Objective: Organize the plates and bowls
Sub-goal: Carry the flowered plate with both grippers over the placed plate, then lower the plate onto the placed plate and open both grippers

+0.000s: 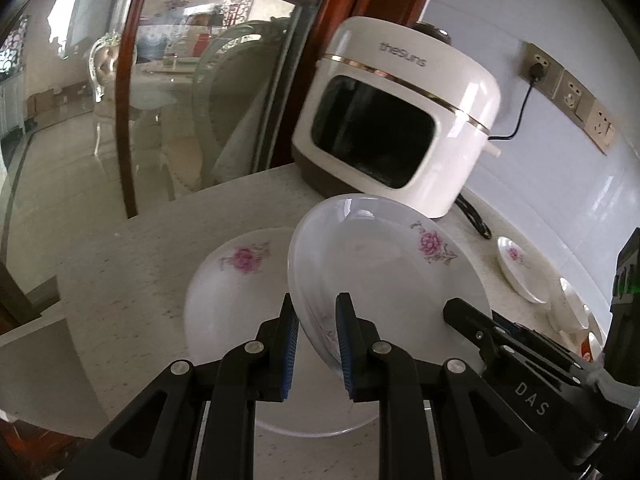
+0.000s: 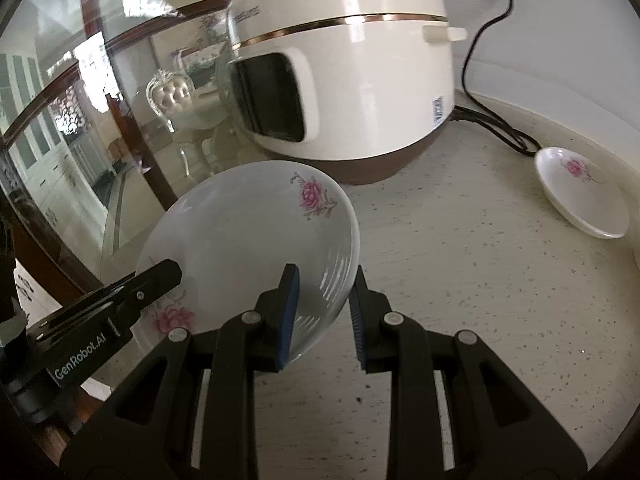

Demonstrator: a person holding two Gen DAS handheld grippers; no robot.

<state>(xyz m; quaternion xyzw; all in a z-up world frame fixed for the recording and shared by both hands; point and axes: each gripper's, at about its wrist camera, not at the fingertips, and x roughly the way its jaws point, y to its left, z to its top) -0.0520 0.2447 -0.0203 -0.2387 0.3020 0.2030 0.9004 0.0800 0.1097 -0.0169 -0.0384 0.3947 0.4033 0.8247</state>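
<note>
A white plate with pink flowers (image 1: 380, 272) hangs tilted above the speckled counter (image 1: 120, 272), held from two sides. My left gripper (image 1: 316, 308) is shut on its near rim, blue pads on either face. My right gripper (image 2: 324, 280) is shut on the same plate (image 2: 248, 240) at its right rim. Each gripper shows in the other's view: the right one (image 1: 460, 312) at the plate's right edge, the left one (image 2: 168, 272) at its left edge. A second flowered plate (image 1: 240, 292) lies flat on the counter, partly under the held one.
A white rice cooker (image 1: 400, 120) stands just behind the plates, its black cord (image 1: 520, 116) running to wall sockets. A small flowered dish (image 2: 580, 192) sits by the wall on the right, more white dishes (image 1: 572, 308) beyond it. A glass door (image 1: 180, 100) bounds the counter's left.
</note>
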